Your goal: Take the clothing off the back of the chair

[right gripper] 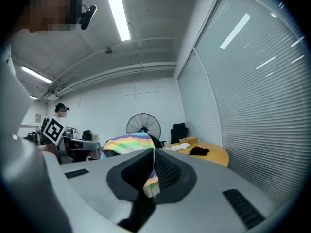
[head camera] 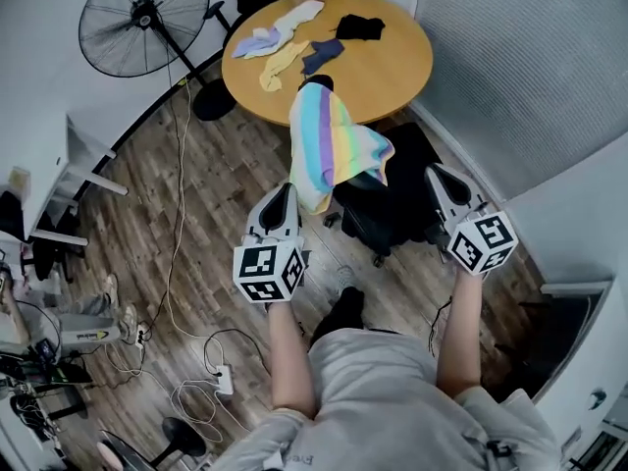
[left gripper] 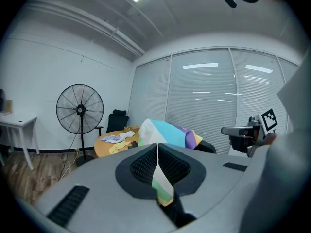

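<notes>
While left hand-held gripper [head camera: 286, 192] and right hand-held gripper [head camera: 437, 173] each pinch garment [head camera: 332, 140] edge, jaws pressed together on cloth, garment hangs bunched over chair [head camera: 392, 214], near table [head camera: 392, 67]. Likely light, soft, floppy; may snag on chair back. Best hold: edges, well apart.

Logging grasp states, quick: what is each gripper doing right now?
Left gripper: closed, pinching the striped garment.
Right gripper: closed, pinching the same striped garment.

Round wooden table [head camera: 392, 67], scattered clothes [head camera: 280, 39]
</notes>
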### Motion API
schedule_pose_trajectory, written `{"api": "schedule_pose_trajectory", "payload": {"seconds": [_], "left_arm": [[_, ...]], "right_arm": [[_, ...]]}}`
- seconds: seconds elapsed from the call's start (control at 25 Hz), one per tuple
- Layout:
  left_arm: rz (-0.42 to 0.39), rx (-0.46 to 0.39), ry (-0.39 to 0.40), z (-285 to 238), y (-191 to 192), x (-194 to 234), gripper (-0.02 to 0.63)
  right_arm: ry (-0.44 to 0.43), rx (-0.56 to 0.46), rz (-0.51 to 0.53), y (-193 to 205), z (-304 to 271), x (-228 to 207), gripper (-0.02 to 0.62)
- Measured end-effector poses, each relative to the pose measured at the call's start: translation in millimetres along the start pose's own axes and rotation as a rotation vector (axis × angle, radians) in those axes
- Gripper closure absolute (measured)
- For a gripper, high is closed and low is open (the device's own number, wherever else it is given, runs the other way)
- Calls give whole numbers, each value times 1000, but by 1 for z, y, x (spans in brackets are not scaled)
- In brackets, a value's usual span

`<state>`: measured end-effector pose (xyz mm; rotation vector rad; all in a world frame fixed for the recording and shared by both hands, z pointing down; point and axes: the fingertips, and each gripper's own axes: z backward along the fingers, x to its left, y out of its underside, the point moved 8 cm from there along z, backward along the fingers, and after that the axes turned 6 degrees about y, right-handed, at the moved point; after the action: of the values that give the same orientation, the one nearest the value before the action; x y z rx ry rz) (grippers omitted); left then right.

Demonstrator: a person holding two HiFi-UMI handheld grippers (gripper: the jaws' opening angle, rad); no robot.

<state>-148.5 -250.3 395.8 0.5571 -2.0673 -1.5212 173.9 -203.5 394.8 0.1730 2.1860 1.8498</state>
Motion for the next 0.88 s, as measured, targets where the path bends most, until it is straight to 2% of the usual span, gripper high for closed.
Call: {"api": "schedule_pose_trajectory", "payload": {"seconds": [0.08, 0.2, 0.24, 0.28, 0.32, 0.48, 0.68, 0.8, 0.88], "left_arm": [[0, -15, 73, 1, -6, 11, 575], [51, -68, 211, 2, -10, 26, 572], [64, -77, 236, -1, -10, 31, 552], [71, -80, 249, -4, -10, 36, 487], [75, -81, 258, -6, -8, 40, 454], [60, -90, 334, -14, -4, 38, 375], [8, -39, 454, -28, 13, 34, 276], [-29, -7, 498, -39, 20, 32, 245], [-36, 10, 526, -48, 24, 33, 227]], "right_arm": [[-141, -16, -5, -7, -20, 3, 571], [-360, -13, -12, -15, -52, 1, 569], [-416, -4, -13, -16, -64, -3, 569], [-462, 8, -12, -17, -76, -7, 569], [-504, 24, -8, -17, -88, -10, 568], [-669, 94, 11, -9, -122, -16, 561], [-866, 184, 45, 9, -151, -11, 416], [-998, 246, 74, 20, -163, -3, 287], [-1059, 273, 64, 27, -174, 2, 247]]}}
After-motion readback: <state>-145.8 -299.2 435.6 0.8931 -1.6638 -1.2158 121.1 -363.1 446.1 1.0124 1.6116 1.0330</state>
